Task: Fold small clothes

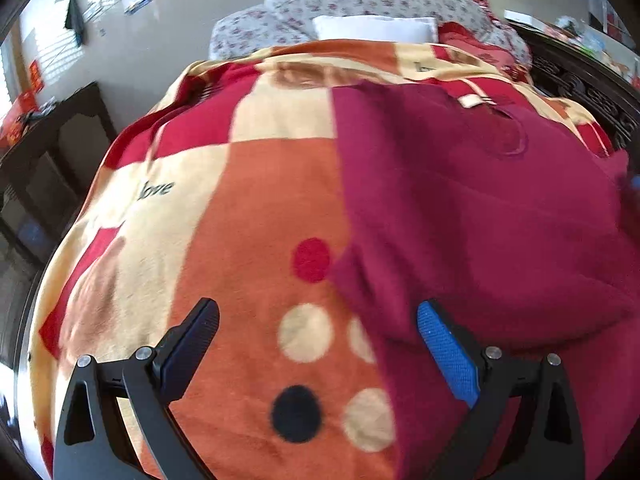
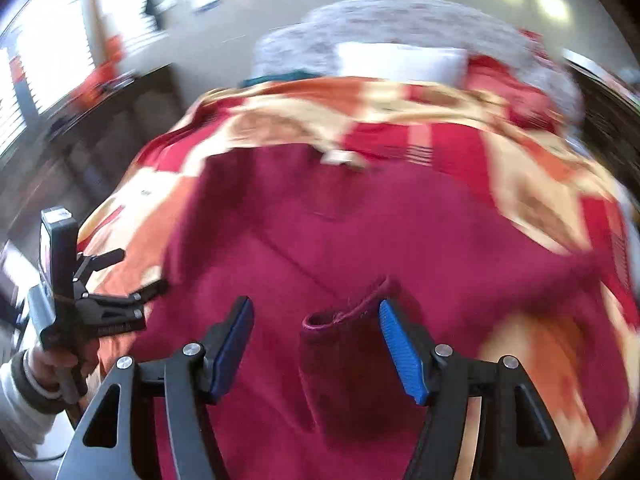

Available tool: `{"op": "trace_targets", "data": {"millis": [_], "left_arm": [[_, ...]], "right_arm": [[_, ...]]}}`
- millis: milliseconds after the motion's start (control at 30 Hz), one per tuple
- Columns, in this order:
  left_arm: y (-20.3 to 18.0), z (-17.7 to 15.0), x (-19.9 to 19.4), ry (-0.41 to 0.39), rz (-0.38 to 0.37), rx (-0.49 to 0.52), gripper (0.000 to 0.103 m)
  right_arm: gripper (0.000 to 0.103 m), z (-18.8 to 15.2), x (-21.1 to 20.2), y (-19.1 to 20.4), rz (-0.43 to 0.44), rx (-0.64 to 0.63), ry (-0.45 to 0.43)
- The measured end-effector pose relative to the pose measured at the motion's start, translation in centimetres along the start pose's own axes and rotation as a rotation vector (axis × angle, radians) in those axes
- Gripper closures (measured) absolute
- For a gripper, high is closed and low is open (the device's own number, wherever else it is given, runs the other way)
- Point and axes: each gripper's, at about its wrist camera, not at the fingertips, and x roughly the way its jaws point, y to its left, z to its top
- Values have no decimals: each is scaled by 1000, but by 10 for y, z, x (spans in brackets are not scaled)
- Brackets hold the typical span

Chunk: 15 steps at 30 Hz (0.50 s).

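A magenta top [image 1: 472, 208] lies spread on a red, orange and cream blanket [image 1: 248, 184], collar and white label at the far end. My left gripper [image 1: 318, 320] is open and empty, hovering over the garment's near left corner. In the right wrist view the top [image 2: 360, 240] fills the middle, with a sleeve cuff [image 2: 344, 316] folded over it. My right gripper [image 2: 316, 316] is open just above that cuff, which lies between the fingers. The left gripper [image 2: 120, 284] shows at the left edge, held by a hand.
The blanket [image 2: 540, 184] covers a bed. A floral quilt [image 1: 360, 4] and a white pillow [image 1: 372, 28] lie at the far end. Dark wooden furniture [image 1: 52, 148] stands left, a carved dark headboard [image 1: 592, 92] right.
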Motion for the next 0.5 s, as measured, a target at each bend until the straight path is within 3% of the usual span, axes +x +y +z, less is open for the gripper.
{"op": "trace_targets", "data": {"millis": [133, 233, 267, 367, 500], "left_arm": [[20, -2, 6, 16, 22, -39, 4], [33, -4, 15, 35, 22, -71, 4], [36, -5, 20, 45, 17, -81, 4], [39, -6, 31, 62, 6, -109, 4], [35, -7, 31, 44, 8, -90, 4]], "right_arm": [[34, 27, 73, 29, 48, -35, 128], [31, 43, 76, 43, 61, -26, 68], [22, 48, 79, 49, 79, -47, 58], [18, 59, 105, 64, 52, -113, 96], [19, 65, 144, 65, 78, -158, 142]]}}
